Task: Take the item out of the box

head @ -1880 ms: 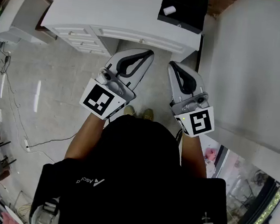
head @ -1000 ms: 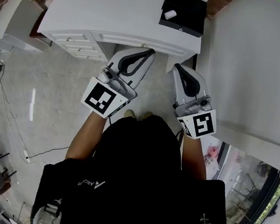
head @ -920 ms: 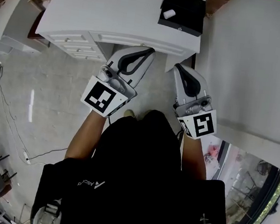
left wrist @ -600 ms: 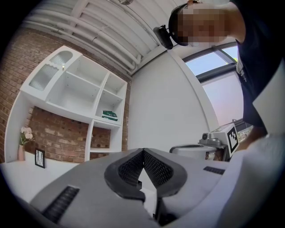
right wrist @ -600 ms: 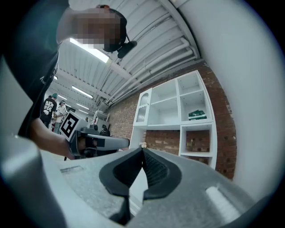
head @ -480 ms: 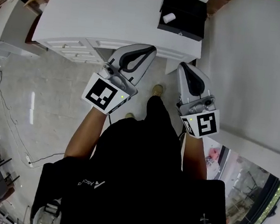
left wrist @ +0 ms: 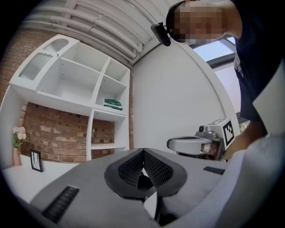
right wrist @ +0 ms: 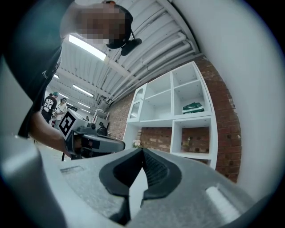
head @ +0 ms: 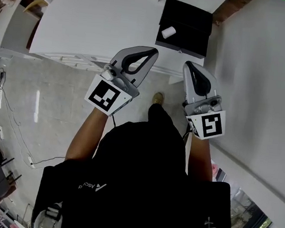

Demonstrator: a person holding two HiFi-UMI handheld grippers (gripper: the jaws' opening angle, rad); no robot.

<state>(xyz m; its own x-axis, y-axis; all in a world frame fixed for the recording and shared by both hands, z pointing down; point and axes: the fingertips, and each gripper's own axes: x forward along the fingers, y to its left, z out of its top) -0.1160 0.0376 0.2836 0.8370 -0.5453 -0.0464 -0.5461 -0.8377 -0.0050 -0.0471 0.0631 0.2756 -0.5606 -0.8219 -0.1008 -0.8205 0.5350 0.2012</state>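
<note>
Black box (head: 191,19) up on the white desk (head: 101,24), sitting right at the desk's near edge and close to the wall on the right. In its left part lies the item (head: 168,32), a small white roll on its side, bright against the dark inside, with nothing touching it.

Down in front of the person, both tools point toward the desk. The left gripper (head: 152,51) has its tips at the desk's near edge in the head view, down and to the left of the box. The right gripper (head: 188,65) sits just below the box's near side, apart from it. The roll lies ahead of both and between their two lines, well clear of either pair of jaws. A shoe (head: 158,98) shows on the grey floor (head: 57,96) between the two tools.

Over to the left gripper view: the dark ribbed pads (left wrist: 153,167) meet at their tips, jaws clenched together, nothing caught between them. The right gripper view tells the same story, with its pads (right wrist: 156,171) pressed tip to tip and empty. Both cameras look across at a white shelf unit (left wrist: 89,89) on a brick wall (left wrist: 53,142), a green packet (left wrist: 112,104) in one compartment, and each view catches the other tool hanging alongside
</note>
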